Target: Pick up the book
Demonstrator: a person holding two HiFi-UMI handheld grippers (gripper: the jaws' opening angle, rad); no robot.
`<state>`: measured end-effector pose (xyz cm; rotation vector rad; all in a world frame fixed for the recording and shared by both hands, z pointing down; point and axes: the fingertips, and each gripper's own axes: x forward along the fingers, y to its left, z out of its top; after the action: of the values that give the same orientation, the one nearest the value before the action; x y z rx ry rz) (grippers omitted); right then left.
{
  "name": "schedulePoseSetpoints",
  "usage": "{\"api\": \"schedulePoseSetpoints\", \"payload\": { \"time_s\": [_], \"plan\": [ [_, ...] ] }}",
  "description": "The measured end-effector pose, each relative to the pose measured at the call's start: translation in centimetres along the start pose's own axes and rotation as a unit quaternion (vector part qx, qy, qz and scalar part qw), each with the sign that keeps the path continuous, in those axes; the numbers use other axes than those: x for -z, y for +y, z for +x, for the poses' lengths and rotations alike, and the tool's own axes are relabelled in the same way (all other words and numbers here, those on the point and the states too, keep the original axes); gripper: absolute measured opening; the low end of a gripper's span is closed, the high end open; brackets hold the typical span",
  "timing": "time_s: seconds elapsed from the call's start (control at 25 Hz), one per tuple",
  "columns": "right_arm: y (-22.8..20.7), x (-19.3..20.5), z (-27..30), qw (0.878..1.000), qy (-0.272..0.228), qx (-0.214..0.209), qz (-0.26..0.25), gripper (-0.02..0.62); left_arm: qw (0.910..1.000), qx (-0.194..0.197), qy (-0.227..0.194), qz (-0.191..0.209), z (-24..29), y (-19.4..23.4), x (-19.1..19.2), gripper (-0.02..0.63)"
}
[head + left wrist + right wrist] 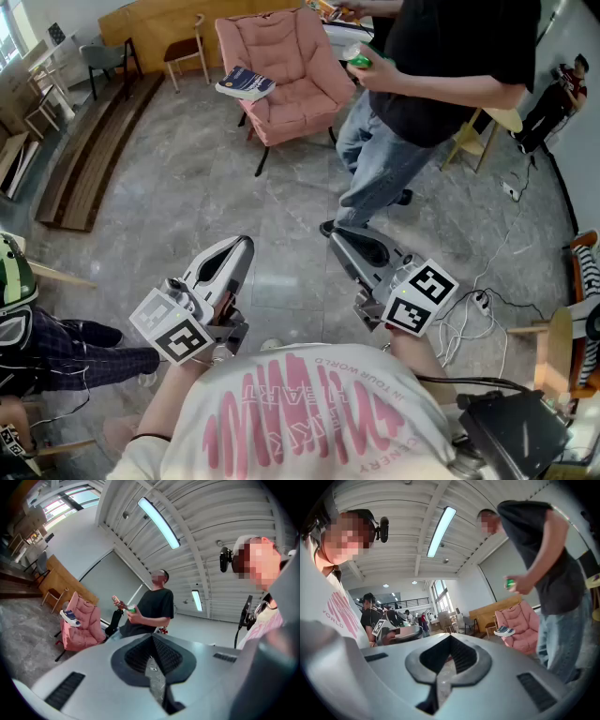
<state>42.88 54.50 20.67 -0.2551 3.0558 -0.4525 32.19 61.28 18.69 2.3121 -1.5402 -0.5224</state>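
Note:
The book (246, 83), white with a blue cover, lies on the left arm of a pink armchair (291, 70) far ahead across the floor. It shows small in the left gripper view as the book (71, 616) and in the right gripper view as the book (504, 631). My left gripper (244, 246) is held near my chest at the lower left, shut with nothing in it. My right gripper (334, 232) is at the lower right, also shut and empty. Both point roughly level toward the chair, far short of it.
A person in a black shirt and jeans (412, 112) stands just right of the armchair, holding a green object (359, 62). Cables (487, 300) trail on the floor at right. Wooden planks (89, 159) and chairs (183, 52) sit at the far left. Another seated person (37, 347) is at my left.

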Motion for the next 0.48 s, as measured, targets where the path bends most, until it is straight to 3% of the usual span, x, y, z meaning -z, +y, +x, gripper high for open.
{"api": "schedulePoseSetpoints", "payload": {
  "time_s": [0.48],
  "plan": [
    [0.48,0.08,0.7,1.0,0.008,-0.008,0.002,0.008,1.0,-0.004,0.002,0.0,-0.41,0.04,-0.39,0.008]
  ]
}}
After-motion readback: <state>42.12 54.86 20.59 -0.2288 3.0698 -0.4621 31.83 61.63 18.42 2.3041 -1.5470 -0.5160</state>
